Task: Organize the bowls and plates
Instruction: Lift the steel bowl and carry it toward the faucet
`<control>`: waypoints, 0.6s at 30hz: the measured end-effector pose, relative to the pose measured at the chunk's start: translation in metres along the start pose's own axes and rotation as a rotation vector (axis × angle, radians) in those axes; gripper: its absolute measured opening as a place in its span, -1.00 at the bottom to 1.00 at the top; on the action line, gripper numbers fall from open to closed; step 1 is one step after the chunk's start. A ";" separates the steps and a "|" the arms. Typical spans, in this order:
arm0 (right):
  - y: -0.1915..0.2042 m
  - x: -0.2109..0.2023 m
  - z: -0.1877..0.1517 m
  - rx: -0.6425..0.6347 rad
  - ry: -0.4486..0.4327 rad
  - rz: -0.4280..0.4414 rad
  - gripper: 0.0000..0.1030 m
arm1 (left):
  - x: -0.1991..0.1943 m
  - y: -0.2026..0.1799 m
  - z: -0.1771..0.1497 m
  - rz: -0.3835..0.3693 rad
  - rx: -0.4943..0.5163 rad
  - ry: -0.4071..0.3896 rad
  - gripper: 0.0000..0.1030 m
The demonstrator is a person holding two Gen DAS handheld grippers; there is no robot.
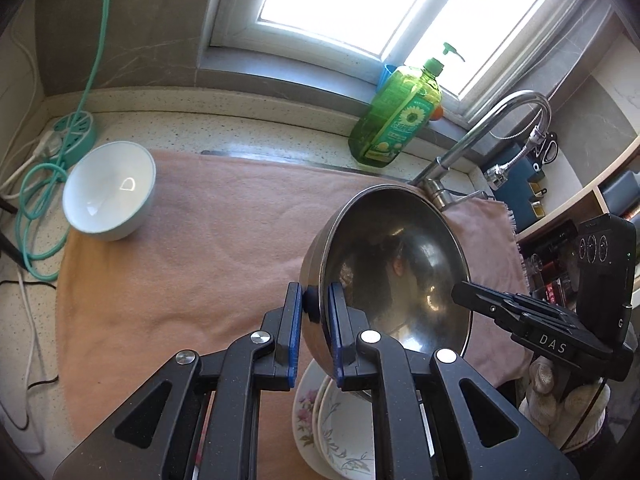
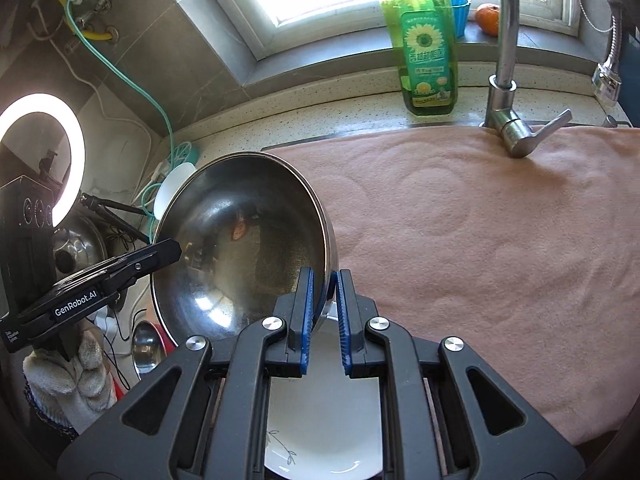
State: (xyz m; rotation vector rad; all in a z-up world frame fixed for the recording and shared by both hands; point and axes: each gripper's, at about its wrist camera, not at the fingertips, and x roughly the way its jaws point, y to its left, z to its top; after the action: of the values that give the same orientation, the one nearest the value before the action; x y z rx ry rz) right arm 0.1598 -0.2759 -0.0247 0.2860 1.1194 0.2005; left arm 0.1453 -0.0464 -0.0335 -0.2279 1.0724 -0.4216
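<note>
Steel bowl (image 1: 394, 264) tilted, held off the pink towel (image 1: 200, 240) by both grippers. Left gripper (image 1: 316, 312) clamped on its near-left rim, jaws closed on the metal; right gripper (image 2: 325, 300) clamped on the opposite rim, jaws likewise closed on it. Below the bowl, close under it: stacked plates (image 1: 320, 420), floral-patterned, lying on the towel. Well left of the bowl, on the towel's far corner: white bowl (image 1: 110, 190), tipped on its side. Beyond the bowl, at the back of the bench: green soap bottle (image 1: 394, 120) and faucet (image 1: 500, 120).
</note>
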 end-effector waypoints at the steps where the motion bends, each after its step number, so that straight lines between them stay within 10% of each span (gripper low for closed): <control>1: -0.005 -0.004 -0.001 0.007 -0.005 -0.007 -0.77 | 0.003 -0.006 0.000 -0.006 0.007 0.001 -0.79; 18: -0.111 -0.042 -0.012 0.132 -0.024 -0.117 -0.77 | 0.064 -0.102 0.009 -0.100 0.102 0.069 -0.79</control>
State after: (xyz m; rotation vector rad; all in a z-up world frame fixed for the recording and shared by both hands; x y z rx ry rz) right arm 0.1328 -0.3914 -0.0301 0.3390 1.1235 0.0195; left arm 0.1567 -0.1662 -0.0420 -0.1784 1.1065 -0.5763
